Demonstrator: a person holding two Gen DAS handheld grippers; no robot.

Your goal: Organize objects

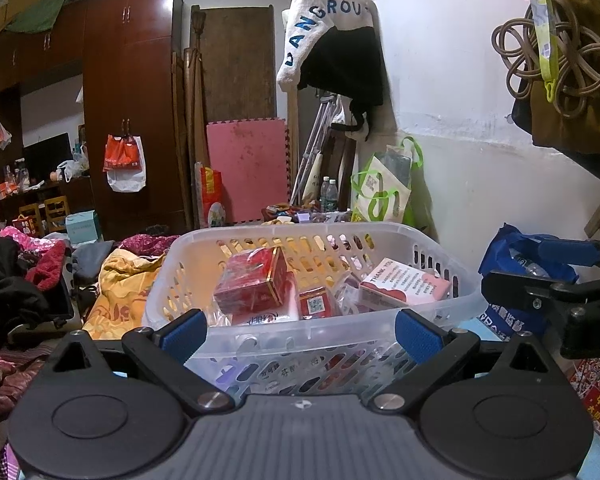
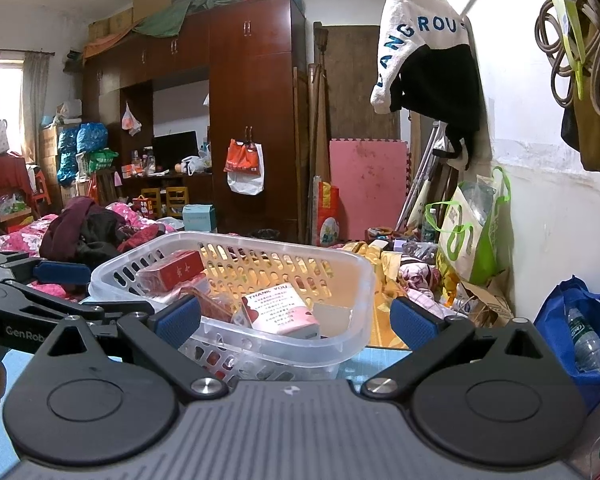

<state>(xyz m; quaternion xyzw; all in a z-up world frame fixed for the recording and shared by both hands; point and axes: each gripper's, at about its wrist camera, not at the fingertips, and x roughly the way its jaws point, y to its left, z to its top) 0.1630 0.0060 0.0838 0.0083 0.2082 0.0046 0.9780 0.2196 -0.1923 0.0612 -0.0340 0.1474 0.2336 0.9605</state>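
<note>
Both tools are held level, side by side, pointing at a clear plastic basket that sits just ahead of them. The left tool has its jaws spread wide, empty, flanking the basket's near rim. The right tool is likewise spread and empty, aimed at the basket's right corner. Inside the basket lie a red box and a pink "THANK YOU" box.
</note>
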